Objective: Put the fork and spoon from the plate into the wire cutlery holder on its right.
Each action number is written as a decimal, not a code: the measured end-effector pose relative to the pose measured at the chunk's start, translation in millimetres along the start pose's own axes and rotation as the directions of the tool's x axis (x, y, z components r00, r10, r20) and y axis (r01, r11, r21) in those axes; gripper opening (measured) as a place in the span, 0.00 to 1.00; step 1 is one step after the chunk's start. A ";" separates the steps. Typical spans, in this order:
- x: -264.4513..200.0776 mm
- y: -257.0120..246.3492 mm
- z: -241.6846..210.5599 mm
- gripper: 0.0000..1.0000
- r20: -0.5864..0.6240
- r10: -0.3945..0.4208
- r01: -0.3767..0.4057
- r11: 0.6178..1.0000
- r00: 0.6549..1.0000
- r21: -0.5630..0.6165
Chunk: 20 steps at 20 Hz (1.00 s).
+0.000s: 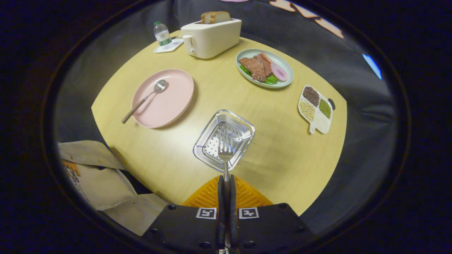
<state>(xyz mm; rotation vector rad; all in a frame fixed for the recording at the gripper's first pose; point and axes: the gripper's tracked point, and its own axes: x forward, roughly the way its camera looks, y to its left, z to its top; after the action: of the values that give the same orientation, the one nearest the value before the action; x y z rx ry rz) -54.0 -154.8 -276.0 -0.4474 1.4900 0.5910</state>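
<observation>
The fork [225, 150] is clamped by its handle between the two fingers of the gripper [226, 183], which are closed tight on it, and its tines point forward over the open mouth of the wire cutlery holder [224, 139]. The holder stands on the wooden table [282, 148] just ahead of the fingers; its perforated bottom shows beneath the fork's head. The spoon [144, 100] lies on the pink plate [163, 97], beyond the holder and to its left, bowl near the plate's middle and handle reaching over the near rim. Farther back stands a cream toaster [210, 38] with slices of bread [215, 16] in its slot, and a small water bottle [162, 34] beside it. A pale green plate [265, 68] carries meat and vegetables. A divided dish [315, 109] holds different grains and beans in its compartments.
</observation>
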 end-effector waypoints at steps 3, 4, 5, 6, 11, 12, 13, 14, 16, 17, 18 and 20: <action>3.5 -0.4 5.5 0.11 0.003 0.007 -0.007 1.000 1.000 0.016; 3.2 0.9 9.0 0.12 0.015 0.008 -0.009 1.000 1.000 0.024; 4.1 1.0 13.4 0.14 0.033 0.008 -0.009 0.999 0.999 0.033; 0.7 1.3 15.6 0.22 0.043 0.005 -0.006 0.999 0.999 0.038; -10.7 5.9 32.1 0.60 0.162 -0.020 0.006 0.996 0.987 0.086; -13.7 9.4 38.8 0.68 0.197 -0.023 0.003 0.995 0.980 0.103; -17.3 14.6 42.3 0.76 0.233 -0.027 -0.001 0.993 0.972 0.121; -20.3 19.4 47.5 0.83 0.269 -0.031 -0.006 0.991 0.963 0.136; -24.7 27.3 58.2 0.98 0.338 -0.056 -0.001 0.986 0.940 0.166; -26.8 30.5 63.5 0.99 0.374 -0.078 0.007 0.982 0.924 0.188; -29.0 34.0 69.7 0.99 0.408 -0.100 0.012 0.977 0.907 0.215; -31.4 48.0 79.9 0.98 0.470 -0.124 -0.005 0.965 0.874 0.262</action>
<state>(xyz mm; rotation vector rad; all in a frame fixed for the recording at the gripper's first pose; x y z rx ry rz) -20.2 -70.8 -237.4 -0.1250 1.0442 0.4127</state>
